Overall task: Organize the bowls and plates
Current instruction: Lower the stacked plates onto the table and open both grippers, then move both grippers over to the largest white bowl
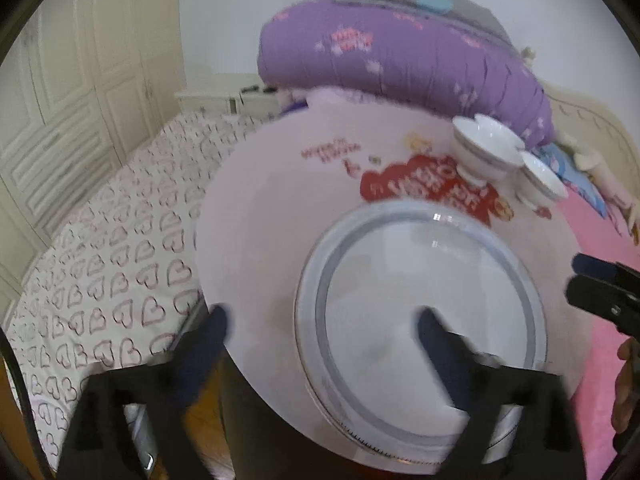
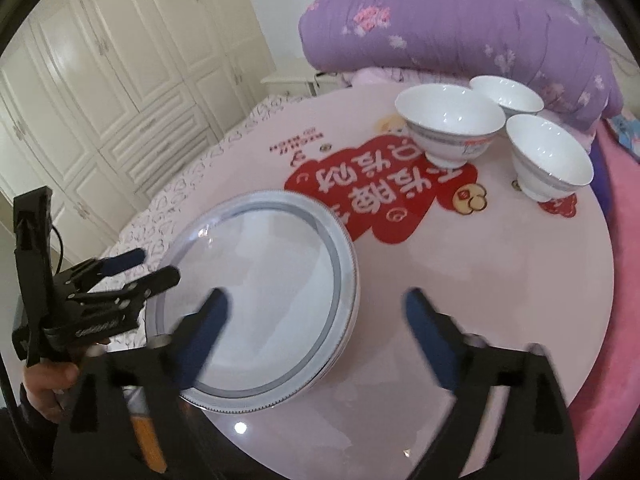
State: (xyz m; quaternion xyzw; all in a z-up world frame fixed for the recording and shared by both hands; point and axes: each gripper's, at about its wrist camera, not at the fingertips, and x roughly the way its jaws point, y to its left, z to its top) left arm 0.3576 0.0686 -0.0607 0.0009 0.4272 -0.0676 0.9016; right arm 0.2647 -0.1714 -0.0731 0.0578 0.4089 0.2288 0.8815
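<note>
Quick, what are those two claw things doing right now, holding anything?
Left gripper: open, holding nothing, over the plates.
Right gripper: open, holding nothing.

Soft, even room light, fairly bright, no hard shadows. Small glints sit on the plate (image 1: 424,304) rim and inside the bowls (image 2: 450,118); one bright spot reflects off the glossy table (image 2: 480,280) near its front edge. Both views bend strongly toward dark round borders. The left view is smeared, the fingers (image 1: 212,328) especially.

table (image 2: 480,280) | red chinese print, upside down, not legible
</note>
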